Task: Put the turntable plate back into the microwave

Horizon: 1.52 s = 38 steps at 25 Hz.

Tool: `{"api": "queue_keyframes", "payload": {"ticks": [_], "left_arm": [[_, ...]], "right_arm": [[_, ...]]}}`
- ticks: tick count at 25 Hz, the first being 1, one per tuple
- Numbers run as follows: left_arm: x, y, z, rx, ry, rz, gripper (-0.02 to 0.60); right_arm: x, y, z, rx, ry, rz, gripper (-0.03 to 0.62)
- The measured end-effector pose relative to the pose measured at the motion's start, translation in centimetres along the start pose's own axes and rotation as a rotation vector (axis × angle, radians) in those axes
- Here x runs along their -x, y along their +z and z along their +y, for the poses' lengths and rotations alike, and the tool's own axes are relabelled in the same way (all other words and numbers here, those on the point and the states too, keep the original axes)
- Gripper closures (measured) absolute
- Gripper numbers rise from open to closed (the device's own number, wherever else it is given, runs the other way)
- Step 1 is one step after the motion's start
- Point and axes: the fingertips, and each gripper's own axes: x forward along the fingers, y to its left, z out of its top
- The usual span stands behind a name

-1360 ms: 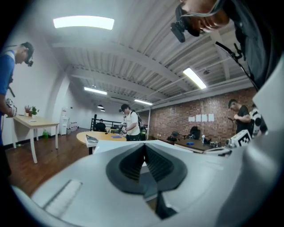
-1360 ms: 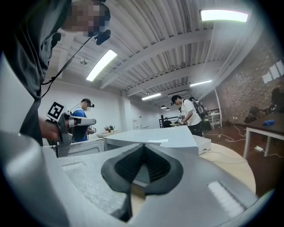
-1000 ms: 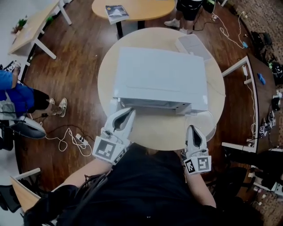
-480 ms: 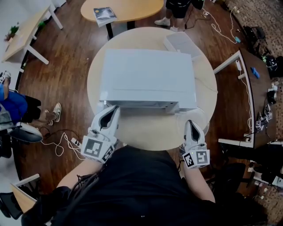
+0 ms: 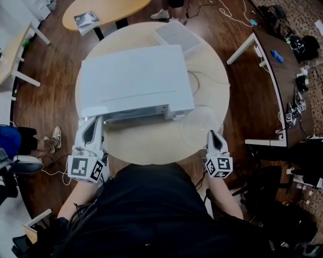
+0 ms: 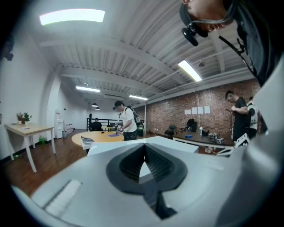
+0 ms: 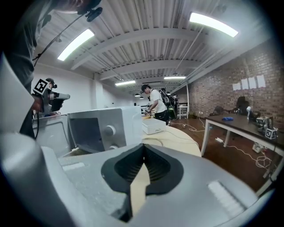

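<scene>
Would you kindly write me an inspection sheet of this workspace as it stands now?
Surface: round beige wooden table, bare at its front.
Job's things: white microwave on the table; clear glass turntable plate lying on the table by its front right corner, not inside.
Clutter: flat white box behind the microwave.
Grippers: left hand-held gripper shut, empty, at the microwave's front left; right hand-held gripper shut, empty, by the plate's near edge.
Cables: white cable on the table beside the microwave; more on the dark wooden floor.
Surroundings: other tables, people nearby.
</scene>
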Motion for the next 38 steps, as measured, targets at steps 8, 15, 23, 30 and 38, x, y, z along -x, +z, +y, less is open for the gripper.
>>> {"api": "queue_keyframes", "payload": {"ticks": [8,15,23,30,38], "left_arm": [[-1.0,0.5,-1.3,-0.004,0.010,0.011,0.575],[-1.6,0.7,-2.1,-0.035,0.006,0.039,0.575],[-1.9,2.4,-2.4,-0.085,0.026,0.031,0.575],[-2.0,2.3,-3.2,-0.108,0.024,0.053,0.575],[-2.4,2.4,-4.1,-0.140,0.028,0.075,0.575]], "right_arm": [[0.9,-4.9,-4.7,-0.121,-0.094,0.043,0.592],[1.0,-8.0,-7.4,-0.177,-0.139,0.080,0.591],[0.7,-12.3,-9.9,-0.286,-0.190,0.176,0.437],[0.0,-15.6,-11.9,-0.437,-0.229,0.234,0.315],[-1.2,-17.2,-11.8,-0.514,-0.177,0.274,0.281]]}}
